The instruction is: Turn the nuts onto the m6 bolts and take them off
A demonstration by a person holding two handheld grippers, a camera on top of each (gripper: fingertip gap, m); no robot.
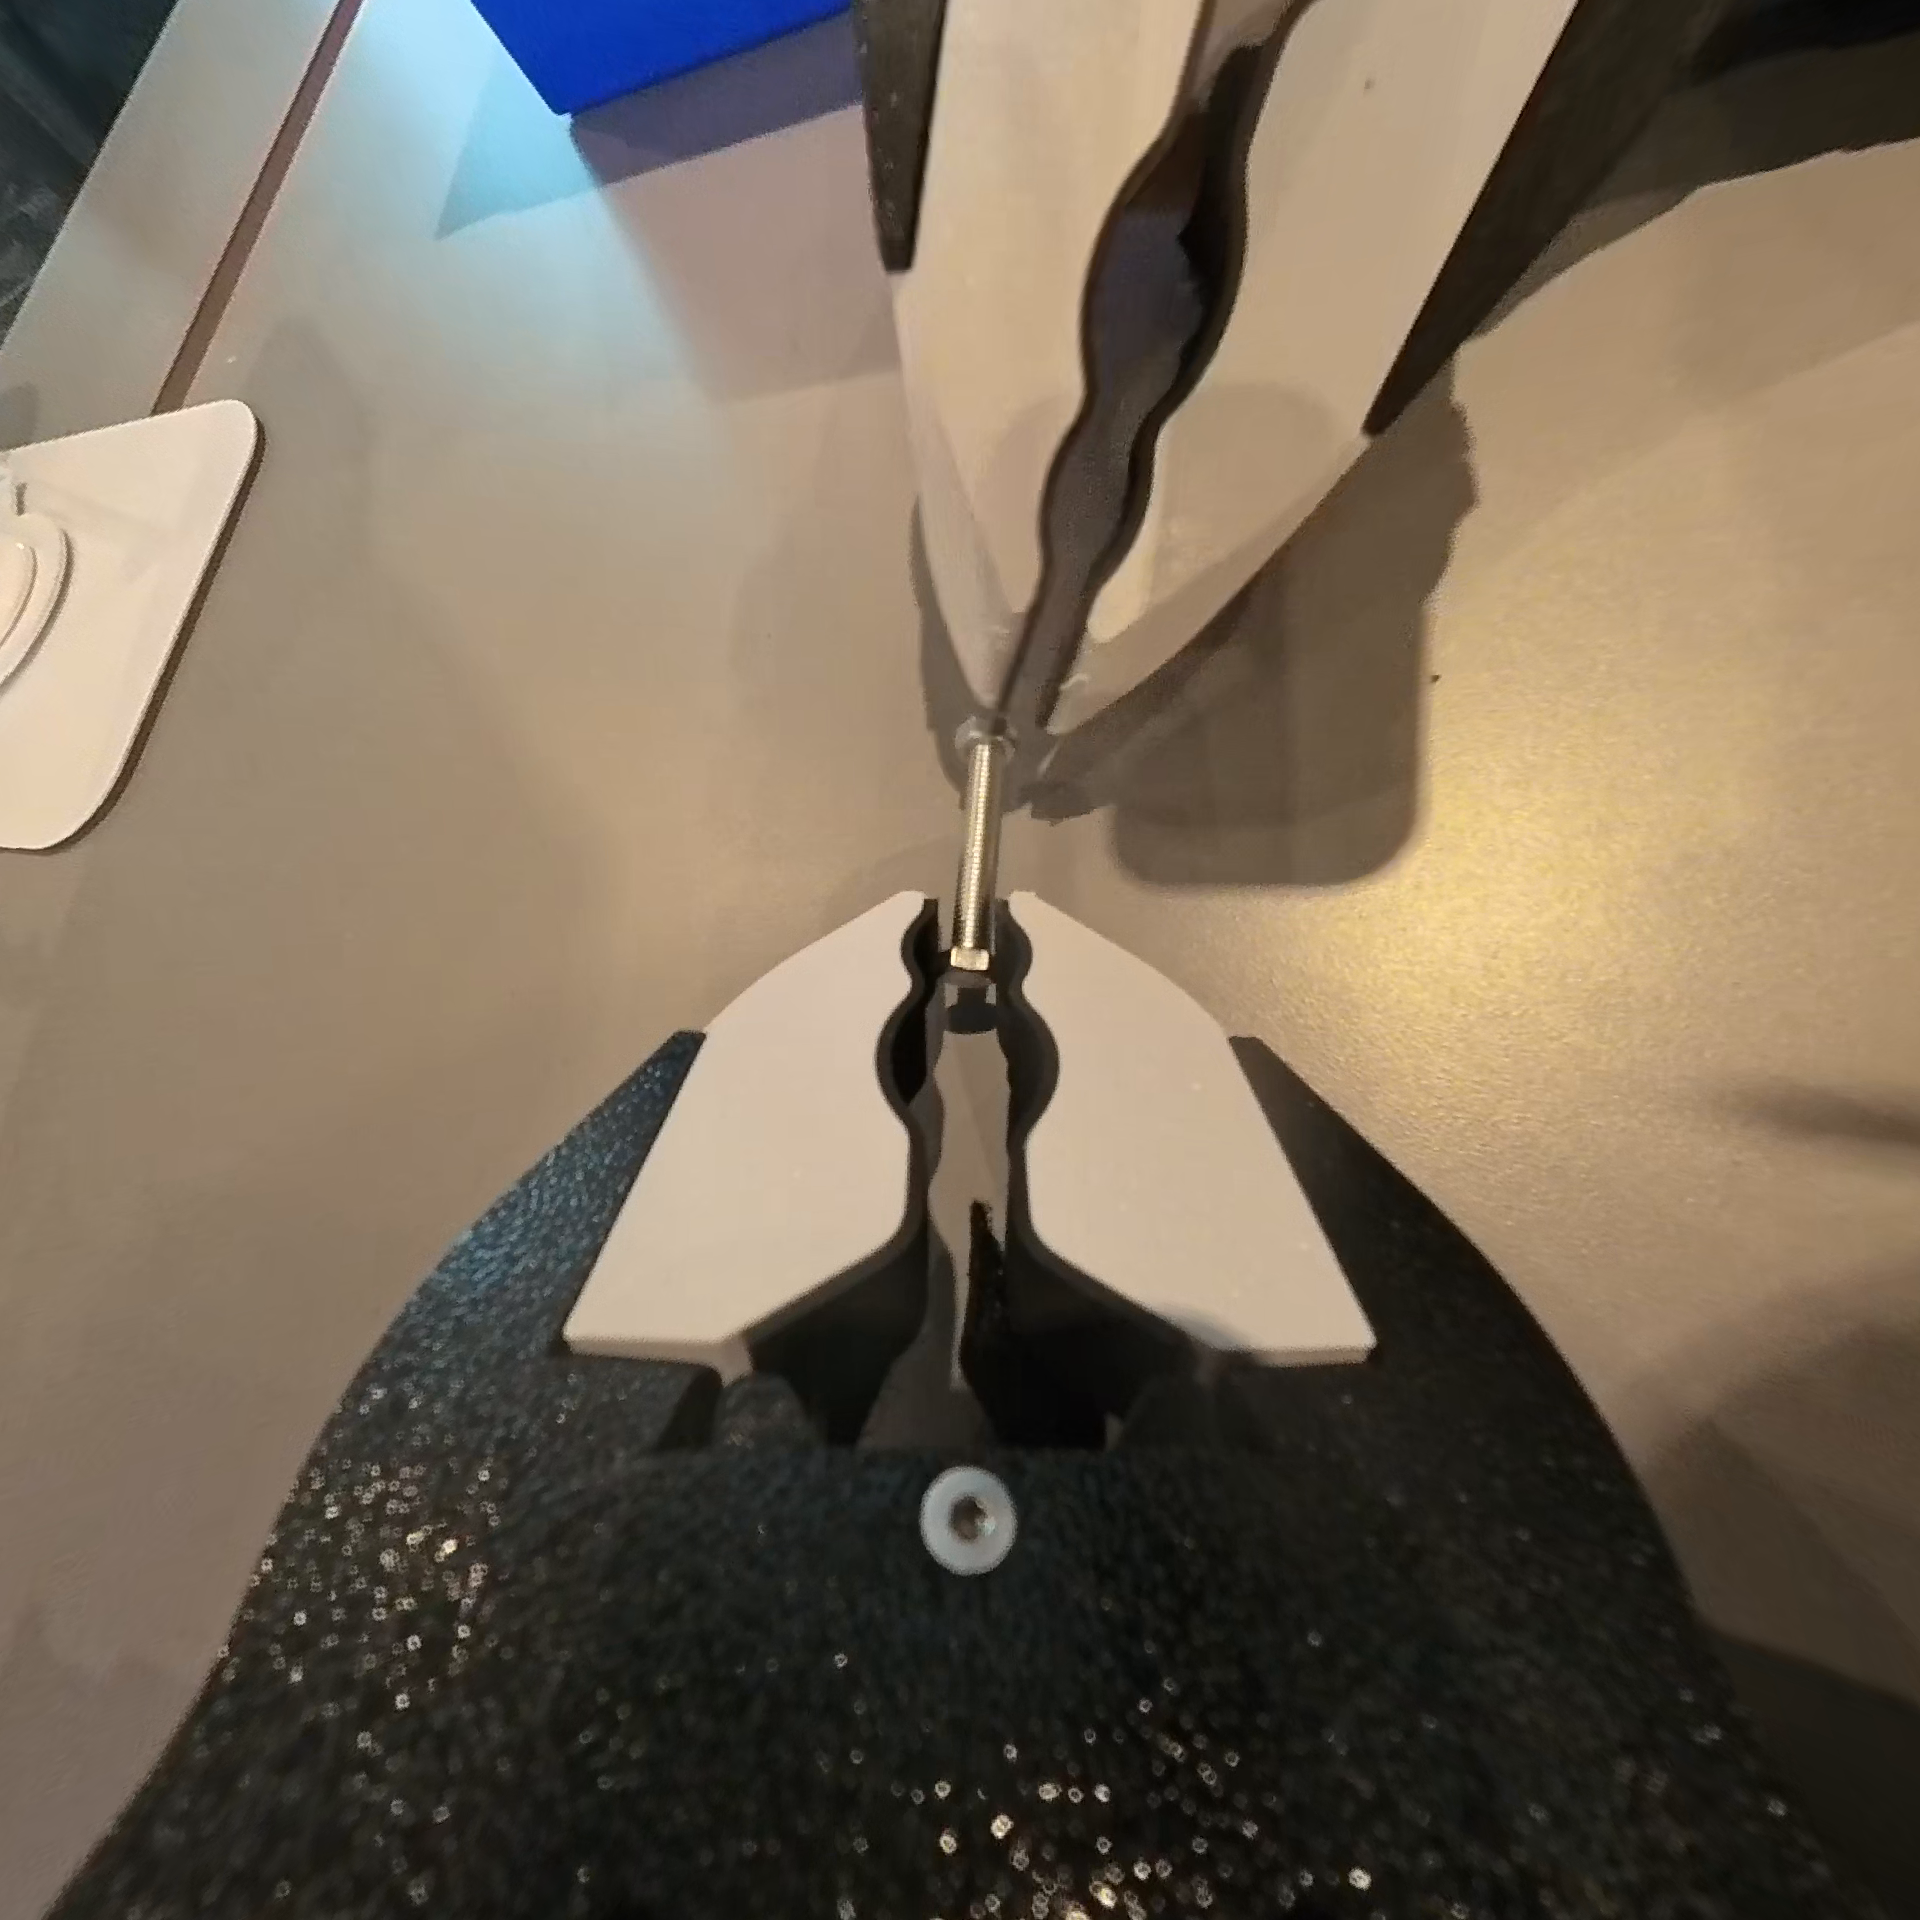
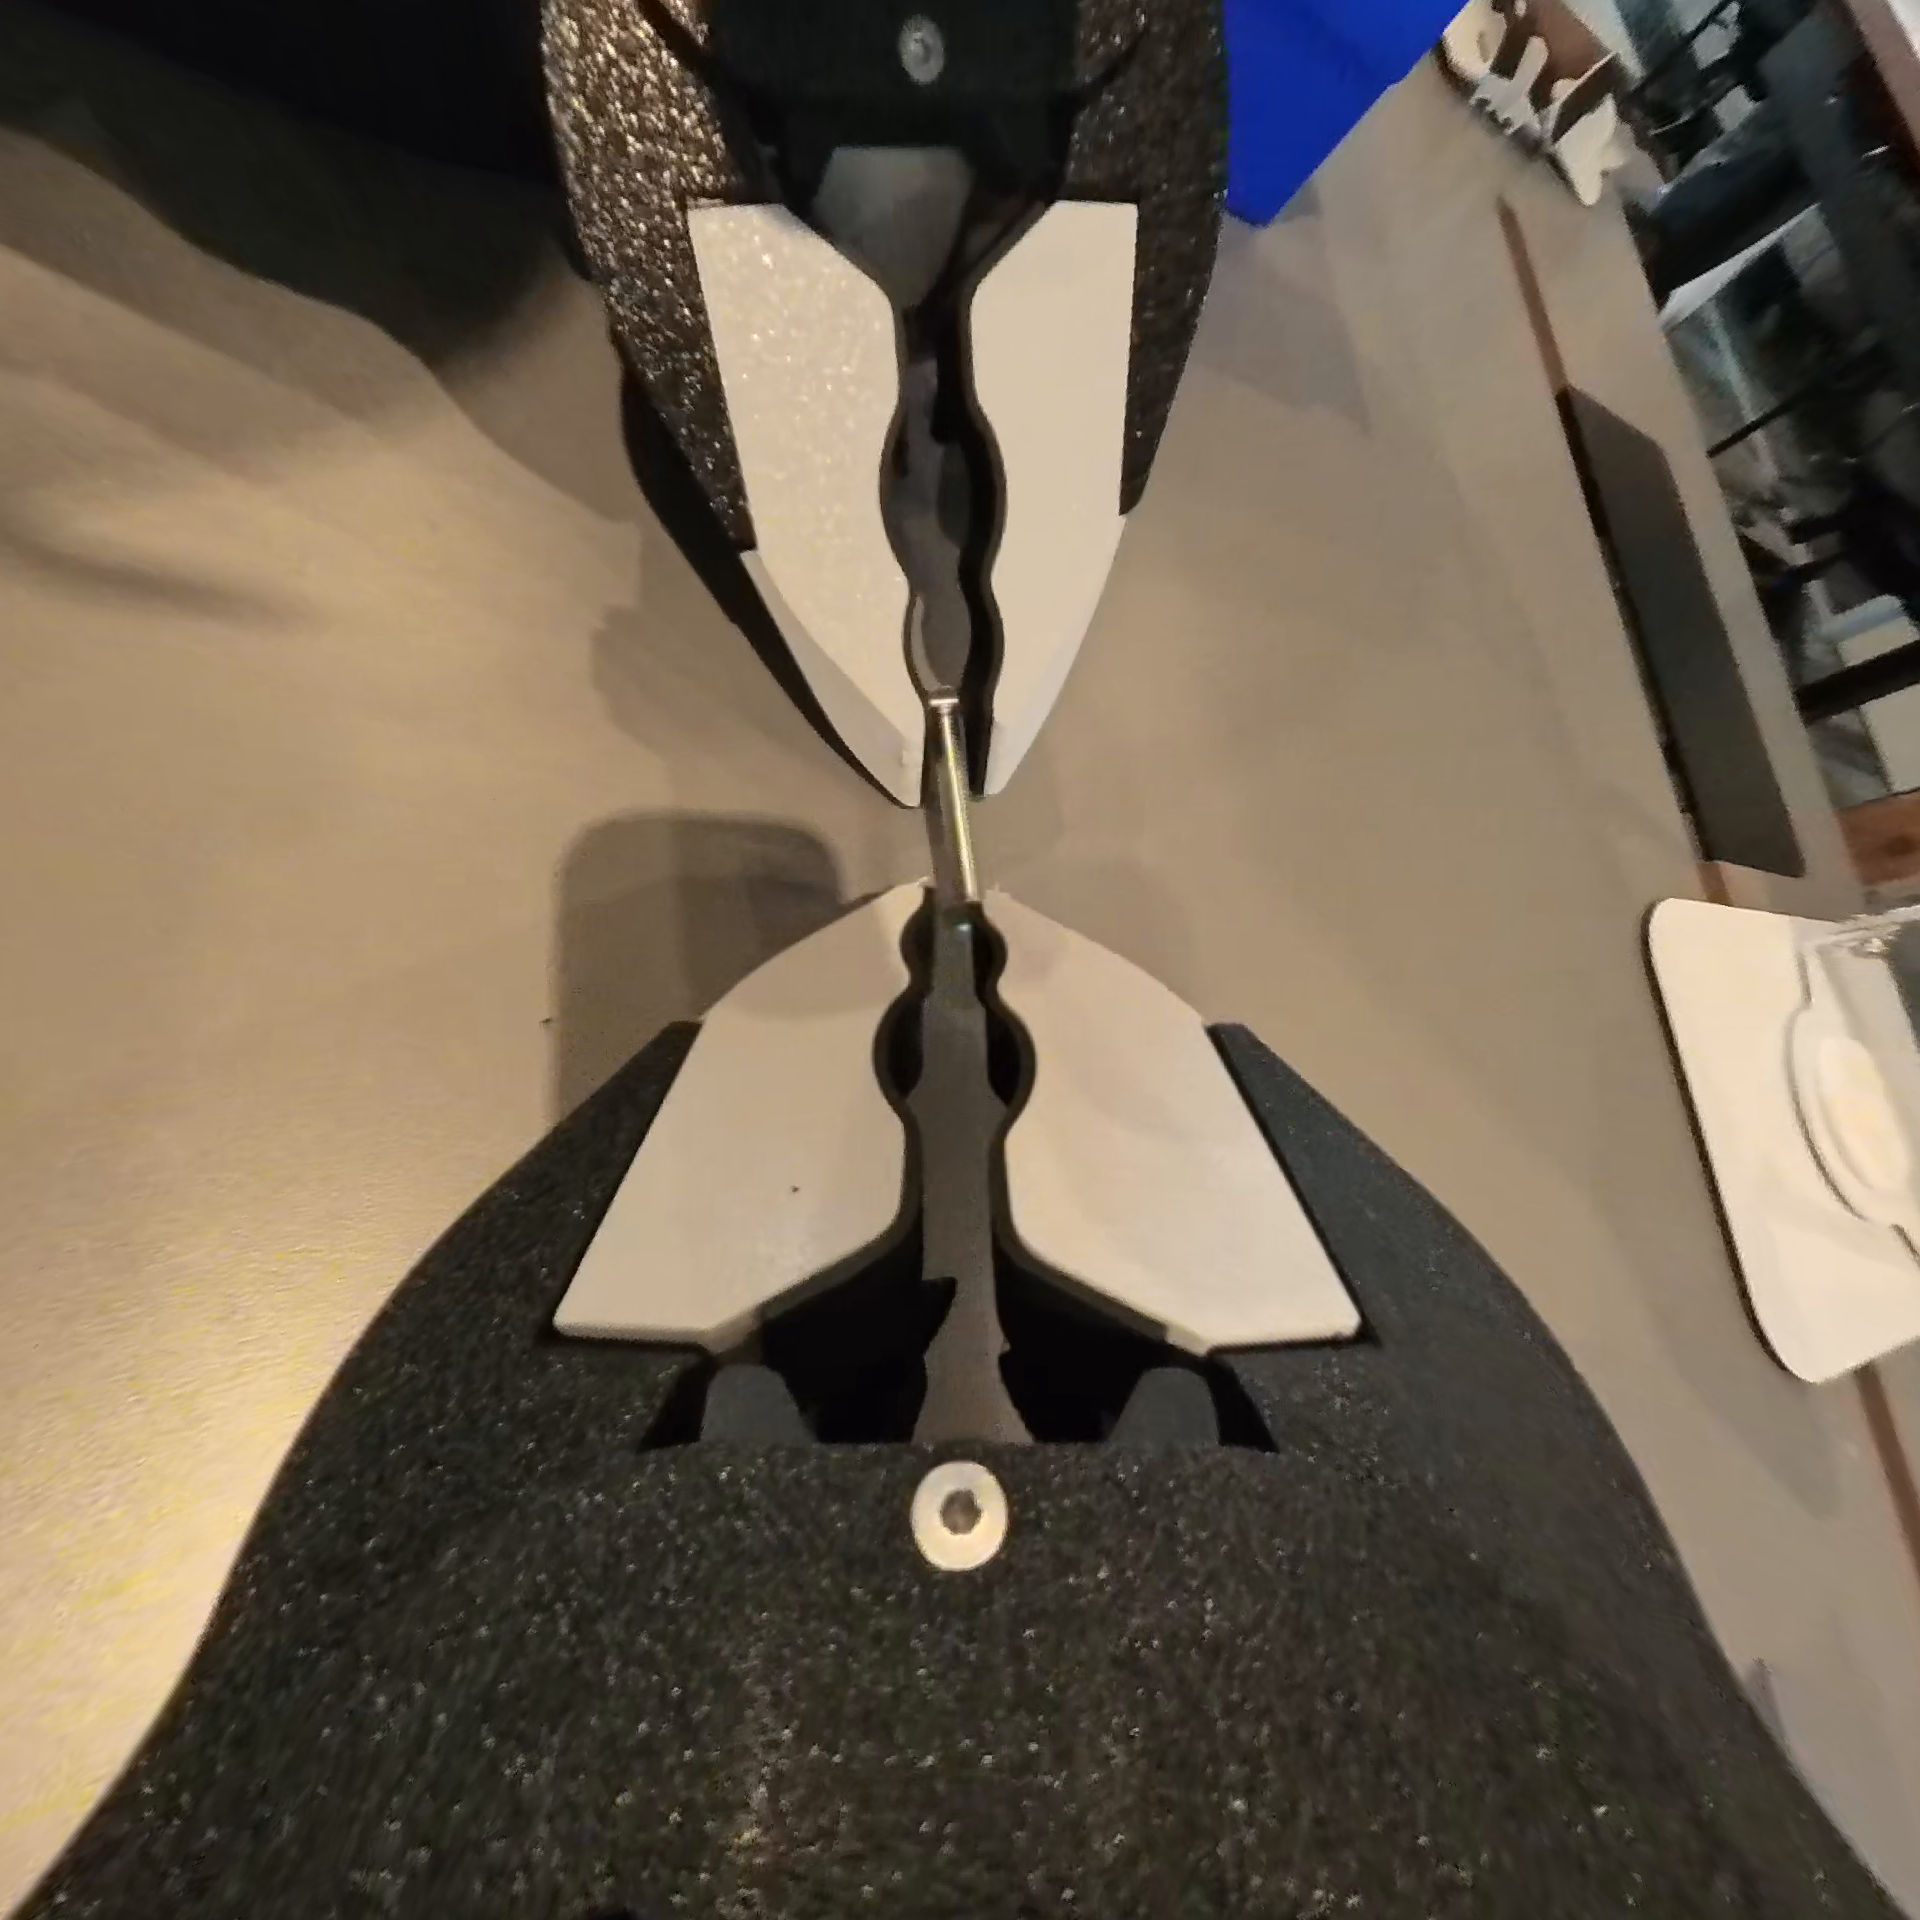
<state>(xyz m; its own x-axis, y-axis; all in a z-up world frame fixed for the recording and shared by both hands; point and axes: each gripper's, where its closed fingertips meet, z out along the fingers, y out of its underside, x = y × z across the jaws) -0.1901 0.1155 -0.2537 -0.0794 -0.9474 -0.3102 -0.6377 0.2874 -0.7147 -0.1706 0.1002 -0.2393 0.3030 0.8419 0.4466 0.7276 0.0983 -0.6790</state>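
A silver M6 bolt [image 1: 977, 831] is held level above the grey table [image 1: 520, 831] between my two grippers, which face each other tip to tip. My left gripper [image 1: 966, 914] is shut on the bolt's hex head [image 1: 971, 951]. My right gripper [image 1: 1013, 717] comes in from the far side and is shut on a small nut [image 1: 977, 730] at the threaded end. In the right wrist view the bolt [image 2: 954, 821] runs from my right gripper [image 2: 958, 902] up into the left gripper [image 2: 951, 795]. The nut is mostly hidden between the pads there.
A white square plate with a clear plastic part [image 1: 125, 613] lies at the table's left, and shows at the right in the right wrist view [image 2: 1766, 1132]. A blue box [image 1: 665, 52] stands at the back. A black flat pad [image 2: 1683, 644] lies near the table edge. The tips of both grippers are at nearly the same place.
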